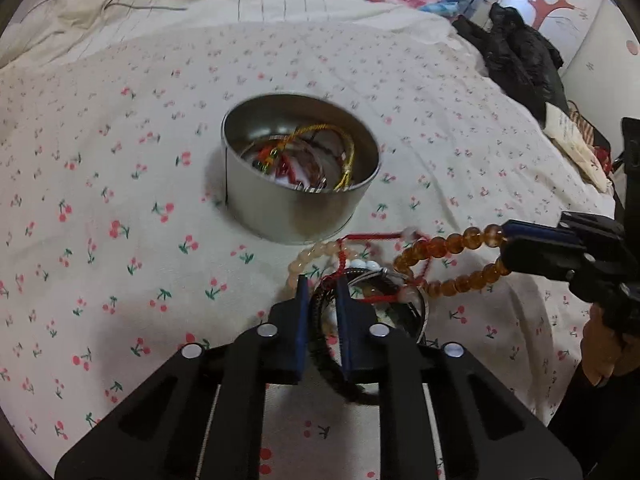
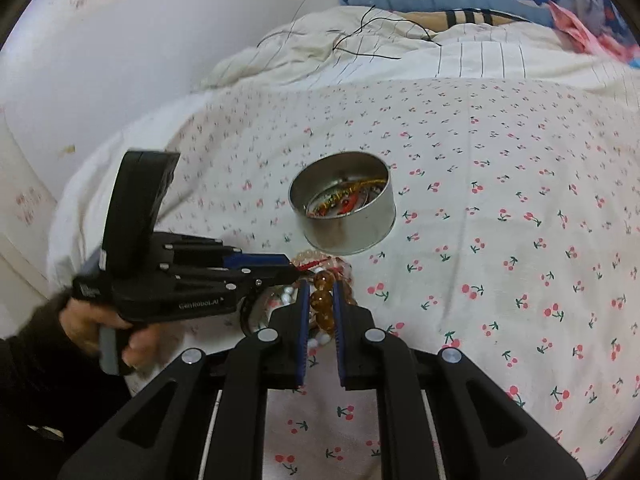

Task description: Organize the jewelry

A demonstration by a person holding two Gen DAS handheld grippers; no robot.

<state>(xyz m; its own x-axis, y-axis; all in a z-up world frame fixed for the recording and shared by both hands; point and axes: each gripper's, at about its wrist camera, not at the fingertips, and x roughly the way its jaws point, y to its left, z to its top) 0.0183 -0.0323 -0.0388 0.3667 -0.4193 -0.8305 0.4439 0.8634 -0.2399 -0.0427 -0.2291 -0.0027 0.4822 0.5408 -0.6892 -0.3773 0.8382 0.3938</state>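
A round metal tin (image 1: 300,184) sits on the cherry-print bedsheet and holds gold cord, red cord and rings; it also shows in the right wrist view (image 2: 344,208). Just in front of it lies a tangle of jewelry: a pale peach bead bracelet (image 1: 308,258), a red cord (image 1: 372,236), silver bangles (image 1: 400,280). My left gripper (image 1: 322,292) is closed on a dark bangle (image 1: 320,320) in the tangle. My right gripper (image 2: 321,300) is shut on an amber bead bracelet (image 2: 322,302), which stretches from its jaws in the left wrist view (image 1: 448,244).
The bedsheet (image 1: 120,160) spreads around the tin. A rumpled white quilt (image 2: 360,48) with thin cables lies at the back. Black clothing (image 1: 516,56) and a paper bag (image 1: 576,136) lie at the bed's right edge. A white wall (image 2: 120,40) borders the left.
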